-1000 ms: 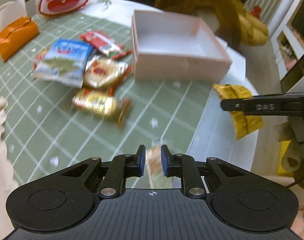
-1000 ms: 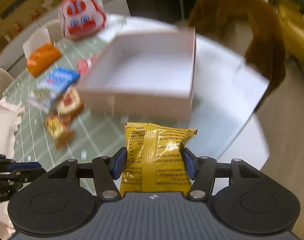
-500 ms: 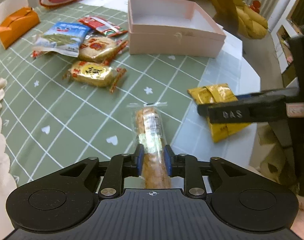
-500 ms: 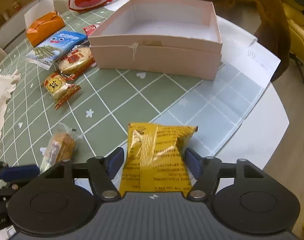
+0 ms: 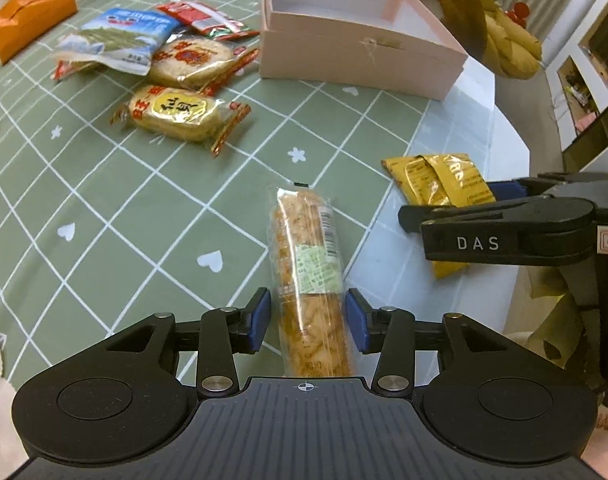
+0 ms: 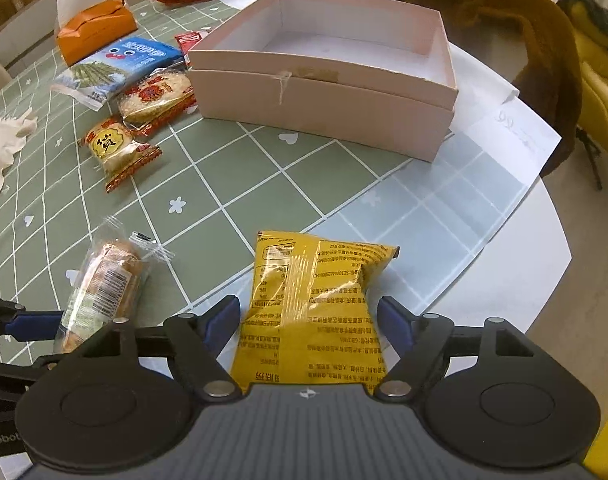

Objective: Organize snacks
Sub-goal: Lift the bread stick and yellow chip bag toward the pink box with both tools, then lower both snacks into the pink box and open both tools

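Left gripper (image 5: 307, 320): your fingers stand apart around the clear-wrapped pastry (image 5: 309, 272), which lies on the tabletop (image 5: 104, 208).
Right gripper (image 6: 308, 318): your fingers are spread wide on either side of the yellow packet (image 6: 311, 308), not pressing it.
Pink box (image 6: 323, 92): open, farther back, well apart from both snacks.
Other snacks (image 5: 180, 112): left of the box.
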`<act>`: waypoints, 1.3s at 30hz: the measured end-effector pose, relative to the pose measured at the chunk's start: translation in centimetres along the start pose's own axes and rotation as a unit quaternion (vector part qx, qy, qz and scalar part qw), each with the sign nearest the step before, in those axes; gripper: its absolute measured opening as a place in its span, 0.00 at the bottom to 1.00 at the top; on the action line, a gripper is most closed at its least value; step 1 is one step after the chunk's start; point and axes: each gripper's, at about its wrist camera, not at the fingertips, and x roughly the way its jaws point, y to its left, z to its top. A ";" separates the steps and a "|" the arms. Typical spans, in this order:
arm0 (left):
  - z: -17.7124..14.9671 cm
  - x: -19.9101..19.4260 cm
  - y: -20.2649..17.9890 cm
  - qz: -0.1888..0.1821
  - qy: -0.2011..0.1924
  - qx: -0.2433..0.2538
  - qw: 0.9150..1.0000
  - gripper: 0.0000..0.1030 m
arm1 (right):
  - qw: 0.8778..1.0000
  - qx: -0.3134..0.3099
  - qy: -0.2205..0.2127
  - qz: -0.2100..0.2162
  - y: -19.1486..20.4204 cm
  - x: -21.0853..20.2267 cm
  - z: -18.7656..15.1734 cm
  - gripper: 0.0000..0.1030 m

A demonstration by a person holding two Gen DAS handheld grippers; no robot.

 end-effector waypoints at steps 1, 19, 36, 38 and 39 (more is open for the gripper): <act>0.0 0.0 -0.2 0.002 -0.001 0.006 1.000 0.42 | 1.000 -0.002 -0.001 0.001 0.0 0.0 0.0 0.74; 16.2 -8.0 -0.8 -0.097 -0.213 -0.012 0.972 0.32 | 0.988 0.010 -0.152 0.035 -5.7 -9.9 12.7 0.59; 25.5 8.3 -1.4 -0.151 -0.112 -0.095 0.978 0.38 | 0.989 0.054 -0.136 -0.018 -12.9 -3.2 20.5 0.59; 24.9 6.8 0.5 -0.133 -0.133 -0.101 0.977 0.38 | 0.992 0.054 -0.117 -0.001 -12.3 -1.4 21.1 0.59; 24.7 6.0 1.3 -0.124 -0.139 -0.107 0.977 0.38 | 0.992 0.056 -0.110 0.008 -11.9 -0.7 20.8 0.59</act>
